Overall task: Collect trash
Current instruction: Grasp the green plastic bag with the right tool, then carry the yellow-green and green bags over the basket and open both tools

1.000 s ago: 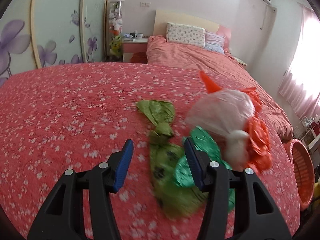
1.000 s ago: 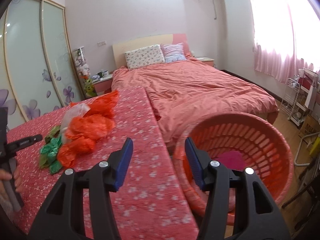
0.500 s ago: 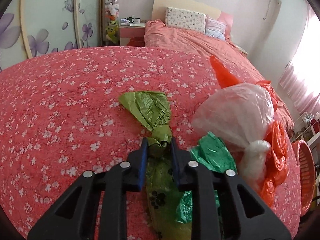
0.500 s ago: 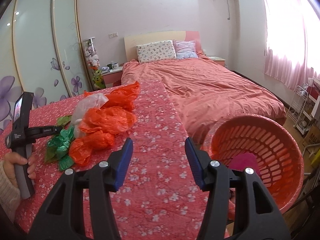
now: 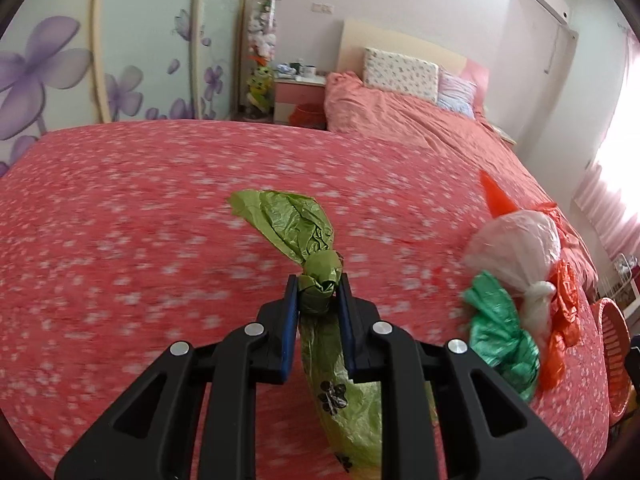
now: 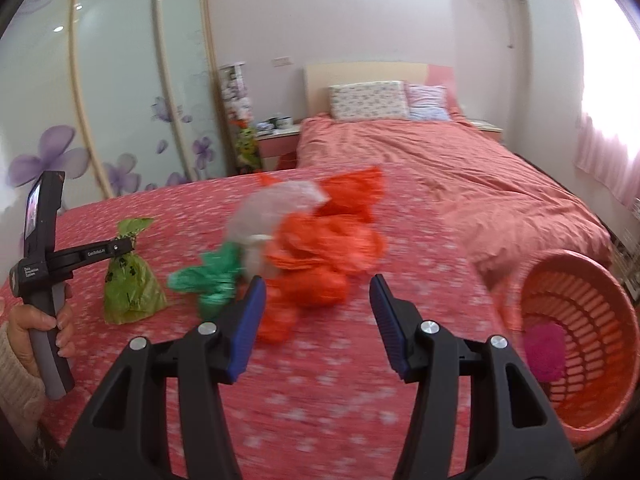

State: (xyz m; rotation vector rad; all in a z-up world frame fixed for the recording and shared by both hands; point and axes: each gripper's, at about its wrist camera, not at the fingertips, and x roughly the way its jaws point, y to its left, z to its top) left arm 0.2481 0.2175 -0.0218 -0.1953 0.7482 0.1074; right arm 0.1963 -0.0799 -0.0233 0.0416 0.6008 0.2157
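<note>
Item: lime-green knotted bag [image 5: 320, 276], sitting on the flower-print bench [image 5: 120, 216], well to the left of the pile of trash bags that serves here as landmark. Left gripper [image 5: 318, 300] is clamping the bag at its knot, fingers [image 5: 291, 320] nearly together and pressing the twisted neck from both sides; the bag's body is hanging below them, its foot apparently on the cloth in the right wrist view. Pile: dark green bag [image 6: 212, 280], clear bag [image 6: 272, 208] and orange bags [image 6: 320, 256], lying touching one another. Right gripper [image 6: 316, 320] is hovering just in front of the pile, fingers [image 6: 250, 320] about half spread and empty, touching nothing. Basket [image 6: 580, 280] is standing right of the pile, beyond the bench edge, a pink item inside. Risks, as judged: thin plastic is slipping easily, so the knot could pull through the grip during the carry; the bag could brush the pile while crossing toward the basket; the right gripper, closing on the pile, could snag several bags together.
</note>
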